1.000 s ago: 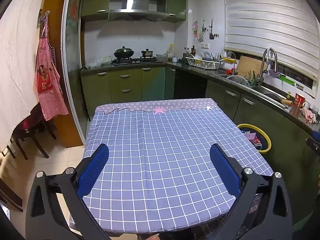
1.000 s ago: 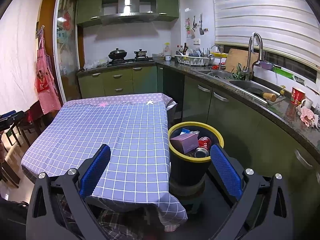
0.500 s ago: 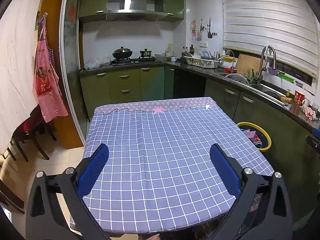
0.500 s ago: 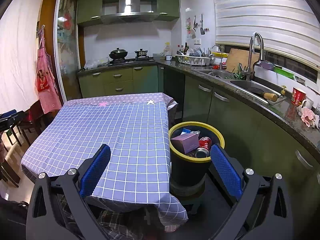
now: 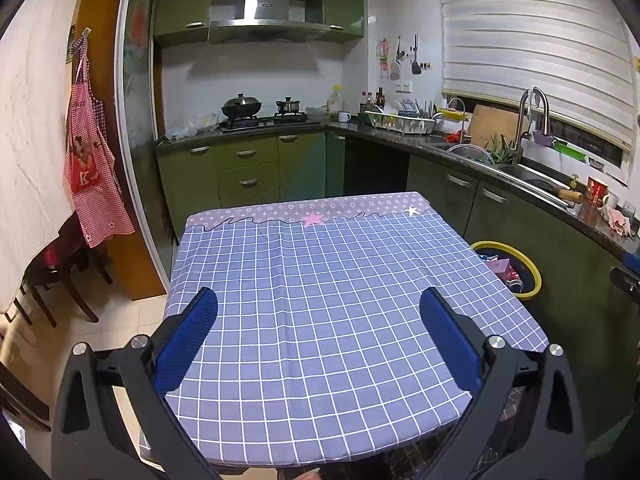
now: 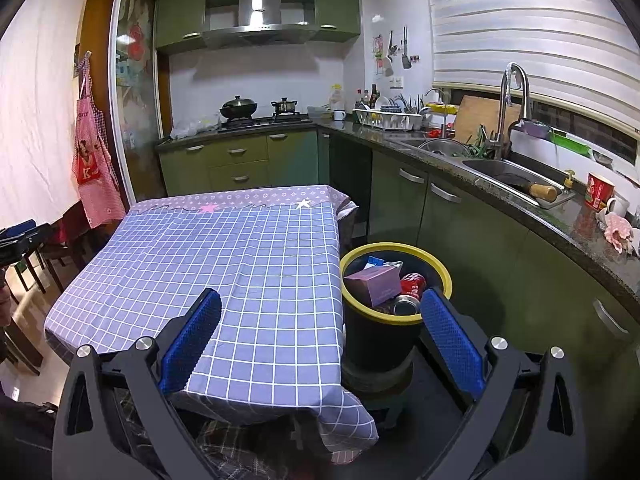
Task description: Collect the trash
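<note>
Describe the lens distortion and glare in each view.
Left wrist view: fisheye bends the white slatted window blind, corners go black, and the steel range hood glares. Right wrist view: same bending, and the dark stone countertop shows bright reflections.

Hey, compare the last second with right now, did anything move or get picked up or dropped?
Almost nothing. The left tool tipped up very slightly, so the table sits a touch lower in its view. Nothing was grabbed or released. Both tools stay open and empty, the right tool holds steady, and the bin keeps the same trash.
</note>
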The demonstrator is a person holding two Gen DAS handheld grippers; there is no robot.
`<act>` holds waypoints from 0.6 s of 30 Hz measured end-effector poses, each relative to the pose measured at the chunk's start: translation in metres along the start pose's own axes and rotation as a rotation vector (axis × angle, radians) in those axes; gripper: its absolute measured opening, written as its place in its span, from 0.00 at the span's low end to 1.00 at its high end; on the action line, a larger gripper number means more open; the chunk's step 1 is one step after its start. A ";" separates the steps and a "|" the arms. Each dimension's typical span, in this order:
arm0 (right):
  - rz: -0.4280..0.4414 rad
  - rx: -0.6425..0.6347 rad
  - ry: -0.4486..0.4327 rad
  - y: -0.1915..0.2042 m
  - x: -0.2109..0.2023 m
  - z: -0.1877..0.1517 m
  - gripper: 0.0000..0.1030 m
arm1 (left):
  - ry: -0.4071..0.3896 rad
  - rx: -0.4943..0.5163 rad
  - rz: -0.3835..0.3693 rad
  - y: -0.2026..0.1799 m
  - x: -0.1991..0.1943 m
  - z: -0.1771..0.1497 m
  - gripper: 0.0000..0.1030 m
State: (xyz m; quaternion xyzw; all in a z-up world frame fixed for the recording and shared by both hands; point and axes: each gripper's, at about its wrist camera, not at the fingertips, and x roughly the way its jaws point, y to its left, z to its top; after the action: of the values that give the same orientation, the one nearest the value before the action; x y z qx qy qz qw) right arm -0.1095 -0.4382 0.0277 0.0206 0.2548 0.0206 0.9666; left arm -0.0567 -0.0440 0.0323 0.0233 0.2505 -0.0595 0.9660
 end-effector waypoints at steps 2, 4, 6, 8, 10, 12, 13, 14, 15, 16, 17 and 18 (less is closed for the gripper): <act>0.001 0.000 0.000 0.000 0.000 0.000 0.96 | 0.000 0.001 0.001 -0.002 0.000 0.000 0.93; 0.000 0.000 0.001 0.000 0.000 0.000 0.96 | 0.000 0.001 0.000 -0.002 0.000 0.000 0.93; 0.003 -0.001 0.001 0.000 -0.001 -0.001 0.96 | 0.000 0.001 0.002 -0.002 0.000 0.001 0.93; 0.004 -0.002 0.003 0.000 0.000 -0.001 0.96 | 0.001 0.001 0.000 -0.002 0.000 0.000 0.93; 0.006 -0.003 0.003 0.000 0.000 -0.001 0.96 | 0.001 0.003 -0.001 -0.003 0.000 -0.001 0.93; 0.006 -0.003 0.004 0.001 0.000 -0.001 0.96 | 0.003 0.003 -0.002 -0.003 0.001 0.000 0.93; 0.006 -0.003 0.004 0.001 0.001 -0.001 0.96 | 0.002 0.004 -0.003 -0.003 0.001 0.000 0.93; 0.006 -0.002 0.003 0.001 0.001 -0.001 0.96 | 0.002 0.005 -0.001 -0.003 0.001 0.000 0.93; 0.007 -0.002 0.003 0.001 0.001 -0.001 0.96 | 0.002 0.007 -0.001 -0.003 0.001 -0.001 0.93; 0.006 -0.002 0.003 0.001 0.001 -0.001 0.96 | 0.002 0.009 -0.001 -0.002 0.001 -0.001 0.94; 0.006 -0.002 0.002 0.001 0.001 -0.001 0.96 | 0.002 0.009 -0.002 -0.002 0.001 -0.001 0.93; 0.007 -0.002 0.002 0.001 0.001 -0.001 0.96 | 0.002 0.010 -0.002 -0.003 0.001 -0.001 0.93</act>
State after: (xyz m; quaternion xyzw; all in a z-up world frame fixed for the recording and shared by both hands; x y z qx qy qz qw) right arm -0.1093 -0.4372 0.0265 0.0204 0.2557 0.0241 0.9662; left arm -0.0566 -0.0465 0.0306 0.0279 0.2511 -0.0618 0.9656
